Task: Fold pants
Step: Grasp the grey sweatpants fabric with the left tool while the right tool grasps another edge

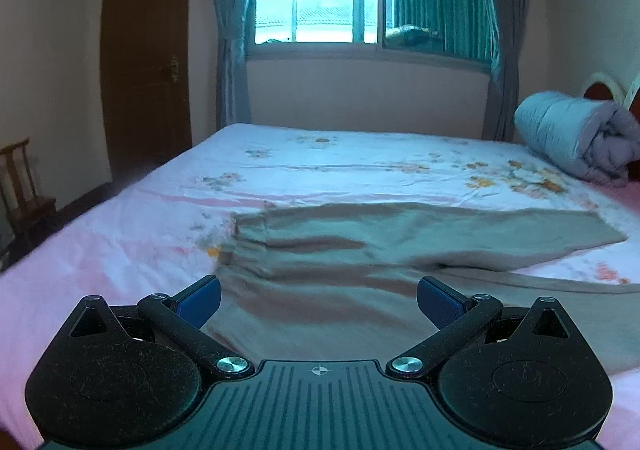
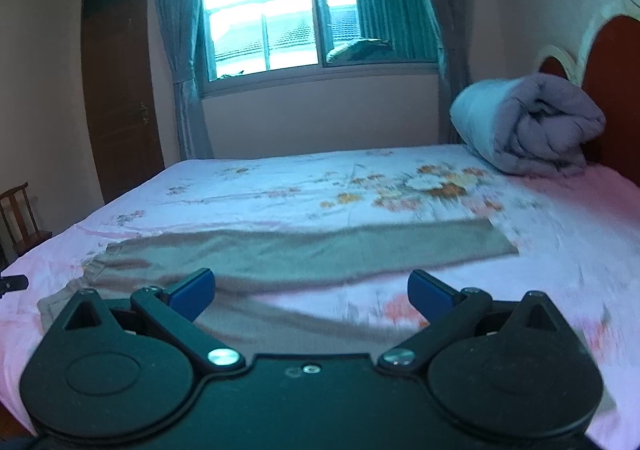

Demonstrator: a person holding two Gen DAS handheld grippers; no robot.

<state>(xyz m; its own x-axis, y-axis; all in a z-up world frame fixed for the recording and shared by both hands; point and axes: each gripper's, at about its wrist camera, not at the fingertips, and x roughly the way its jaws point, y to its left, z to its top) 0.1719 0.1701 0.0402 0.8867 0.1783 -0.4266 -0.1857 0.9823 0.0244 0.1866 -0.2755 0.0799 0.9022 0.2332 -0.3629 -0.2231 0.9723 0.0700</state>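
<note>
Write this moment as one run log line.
pants: flat on bed, unfolded | left gripper: open, empty | right gripper: open, empty

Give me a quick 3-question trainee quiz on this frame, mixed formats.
1. True or false: the left gripper is shut on the pants.
2. Multiple choice: where is the rolled grey quilt? A) on the floor by the chair B) at the headboard end of the bed C) on top of the pants
3. Fill in: the right gripper has its fingers spread ____ above the pants.

Key:
1. False. Its fingers are apart and hold nothing.
2. B.
3. Open.
</note>
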